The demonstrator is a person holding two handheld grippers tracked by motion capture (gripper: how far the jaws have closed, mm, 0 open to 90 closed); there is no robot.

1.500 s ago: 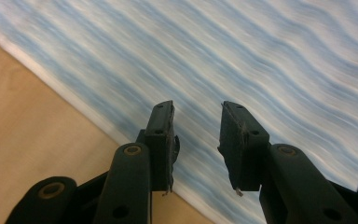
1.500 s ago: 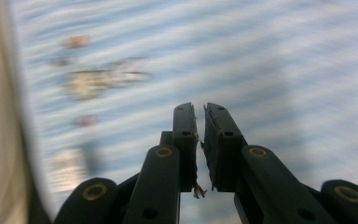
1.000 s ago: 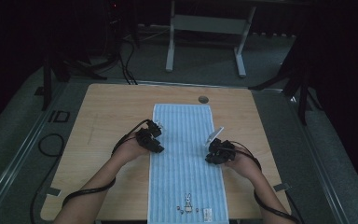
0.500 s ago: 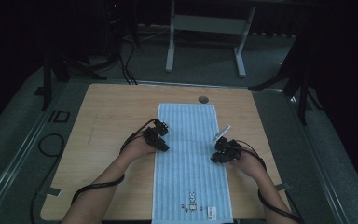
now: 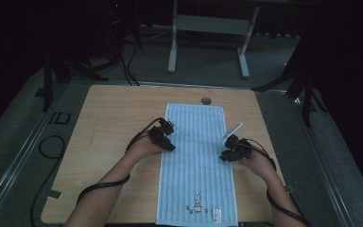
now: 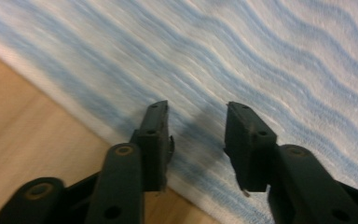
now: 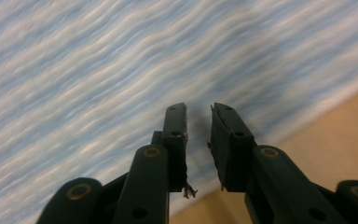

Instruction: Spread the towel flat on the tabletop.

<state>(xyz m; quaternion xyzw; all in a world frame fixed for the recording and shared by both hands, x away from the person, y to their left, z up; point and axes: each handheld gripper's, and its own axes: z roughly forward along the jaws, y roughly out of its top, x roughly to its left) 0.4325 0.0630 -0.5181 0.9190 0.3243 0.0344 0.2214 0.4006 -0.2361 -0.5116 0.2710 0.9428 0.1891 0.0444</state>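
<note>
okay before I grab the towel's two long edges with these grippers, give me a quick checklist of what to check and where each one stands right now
1. Left gripper jaws open over the left hem: ok.
2. Right gripper jaws open: ok, but the gap is narrow.
3. Nothing already pinched in either gripper: ok.
4. Towel lying flat on the table: ok.
5. Both grippers level with each other along the towel: roughly ok in the high view.
6. Whether the jaw tips touch the cloth: cannot tell.

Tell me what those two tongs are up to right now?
Left tongs open, at the striped towel left edge. Right tongs open, narrower gap, at its right edge. Towel flat on wooden table. Nothing blocking.
</note>
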